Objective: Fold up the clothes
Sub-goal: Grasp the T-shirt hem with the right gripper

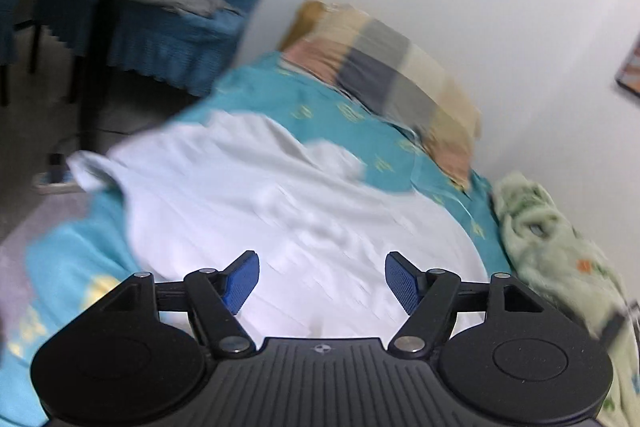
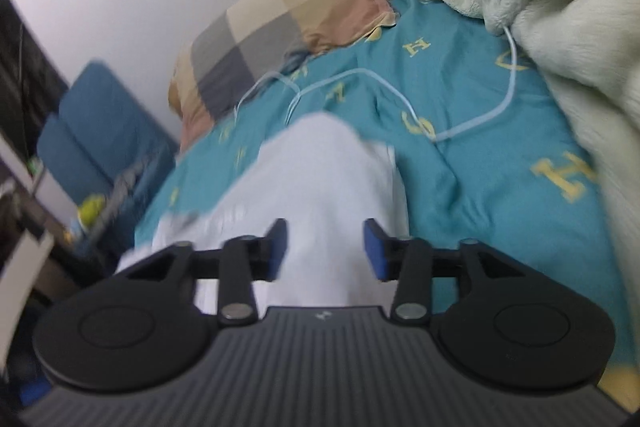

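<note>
A crumpled white cotton garment (image 1: pixel 248 195) lies on the teal-sheeted bed (image 1: pixel 324 111). Left claw (image 1: pixel 322 283) and right claw (image 2: pixel 325 249) hover above it, both released, gripping nothing.

Left claw (image 1: pixel 322 281) tilted downward above the white garment (image 1: pixel 260 195), blue pads (image 1: pixel 400 283) spread wide with nothing gripped, right claw (image 2: pixel 325 249) likewise angled down over that garment, pads parted, empty
</note>
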Demonstrator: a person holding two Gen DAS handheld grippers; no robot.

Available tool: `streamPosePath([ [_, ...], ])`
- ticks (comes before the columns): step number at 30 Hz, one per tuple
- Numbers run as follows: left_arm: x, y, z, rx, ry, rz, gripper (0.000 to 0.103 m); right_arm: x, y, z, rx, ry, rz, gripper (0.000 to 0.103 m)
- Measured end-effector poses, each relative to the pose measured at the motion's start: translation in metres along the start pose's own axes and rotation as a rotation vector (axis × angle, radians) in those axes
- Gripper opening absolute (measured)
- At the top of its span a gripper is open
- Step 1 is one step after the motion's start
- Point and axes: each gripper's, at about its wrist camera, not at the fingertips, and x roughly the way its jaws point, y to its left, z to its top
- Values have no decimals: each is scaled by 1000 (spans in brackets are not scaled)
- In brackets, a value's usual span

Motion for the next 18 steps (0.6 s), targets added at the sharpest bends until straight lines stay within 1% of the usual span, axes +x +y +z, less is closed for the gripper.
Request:
streamPosePath([
  [2,17,-8,-10,38,53,-19,72,28,-9,12,19,-6,-6,58],
  [4,33,-8,-18,57,83,-15,72,53,-22,17,32,4,8,57],
  [7,52,-1,-22,51,110,-20,71,83,-37,13,30,31,-44,57],
  [8,54,1,-21,48,109,-25,70,90,-41,10,27,42,-47,56],
  [9,56,3,-20,45,107,-30,70,93,-42,7,16,41,-39,52],
  [10,58,5,-20,42,104,-36,69,94,-38,4,-13,27,-36,46],
  [11,56,7,-19,44,95,-37,69,95,-32,4,-51,26,-27,20],
  [12,53,7,-18,41,85,-40,69,93,-20,3,-109,16,-26,11],
  [15,45,8,-14,12,62,-67,69,86,26,-4,-315,-22,-22,8],
  [16,41,8,-13,6,51,-73,69,83,45,-9,-393,-30,-8,8],
  [18,31,9,-11,-5,26,-86,68,78,78,-27,-508,-22,33,8],
])
